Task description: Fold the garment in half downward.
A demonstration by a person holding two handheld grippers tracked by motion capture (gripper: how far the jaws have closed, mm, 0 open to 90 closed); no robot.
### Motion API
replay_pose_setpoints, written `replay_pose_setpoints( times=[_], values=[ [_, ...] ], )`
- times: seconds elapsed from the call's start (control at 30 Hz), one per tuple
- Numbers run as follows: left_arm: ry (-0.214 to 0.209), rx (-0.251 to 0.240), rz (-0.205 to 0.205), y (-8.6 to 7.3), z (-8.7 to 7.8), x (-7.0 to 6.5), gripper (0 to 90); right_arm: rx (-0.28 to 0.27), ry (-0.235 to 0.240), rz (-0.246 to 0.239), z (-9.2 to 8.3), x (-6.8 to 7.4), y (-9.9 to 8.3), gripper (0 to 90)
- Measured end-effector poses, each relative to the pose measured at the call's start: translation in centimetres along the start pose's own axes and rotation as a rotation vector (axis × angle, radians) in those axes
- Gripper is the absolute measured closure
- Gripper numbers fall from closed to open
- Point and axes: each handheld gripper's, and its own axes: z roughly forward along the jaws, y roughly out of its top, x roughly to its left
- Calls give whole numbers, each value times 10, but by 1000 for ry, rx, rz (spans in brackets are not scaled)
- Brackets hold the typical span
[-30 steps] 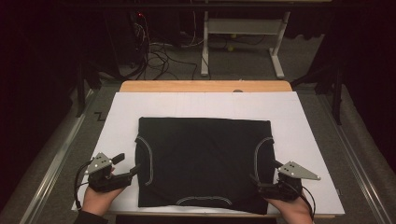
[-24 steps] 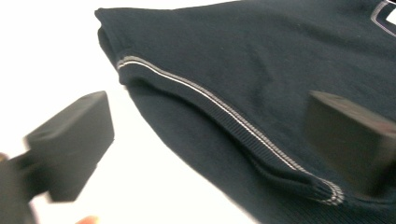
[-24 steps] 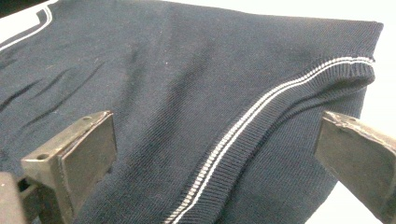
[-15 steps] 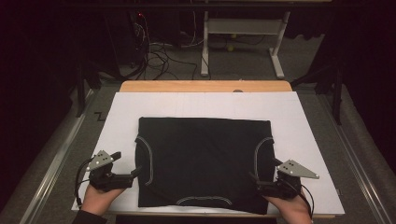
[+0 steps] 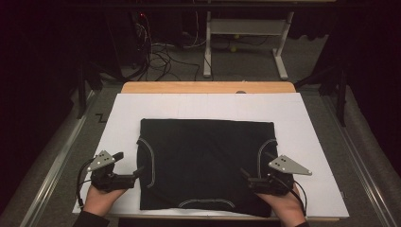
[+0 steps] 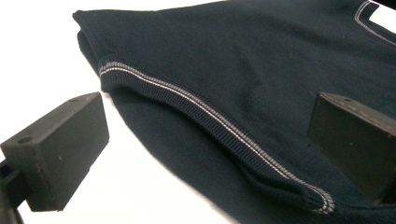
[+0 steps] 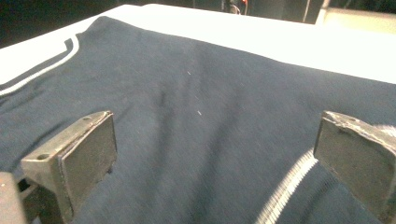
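Folded dark navy knit garment (image 5: 205,161), nearly black from above, pale grey-white stitched piping along ribbed seams (image 6: 205,112). White sheet covering desk (image 5: 307,123), light wood strip at far edge (image 5: 208,87). Black tongs, grey three-cornered plates (image 5: 288,164).

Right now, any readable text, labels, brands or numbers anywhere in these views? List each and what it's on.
None readable.
The dark garment carries pale stitched trim lines, but no lettering, logo or tag.
A small dark mark sits on the white table cover near its far left corner; it looks like a tape mark rather than a character, too small to tell.
The grey plates on the left gripper and right gripper bear no text.
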Motion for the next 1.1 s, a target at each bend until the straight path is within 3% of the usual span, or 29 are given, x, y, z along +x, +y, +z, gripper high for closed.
replay_pose_setpoints(
  times=[0.23,0.33,0.7,0.77,0.87,1.1],
  values=[
    [-6,-1,1,1,2,1,0,-10,38,-35,21,19,12,0],
    [16,-7,0,2,4,2,0,-10,51,-48,29,26,16,0],
    [4,-3,-11,11,15,14,0,3,116,-95,63,58,27,0],
    [-14,-13,-33,15,17,18,0,4,126,-99,70,65,30,0],
    [-2,-9,-22,27,18,23,0,-6,142,-103,79,77,36,0],
    [13,6,-40,42,25,34,0,14,183,-127,99,106,44,0]
  ],
)
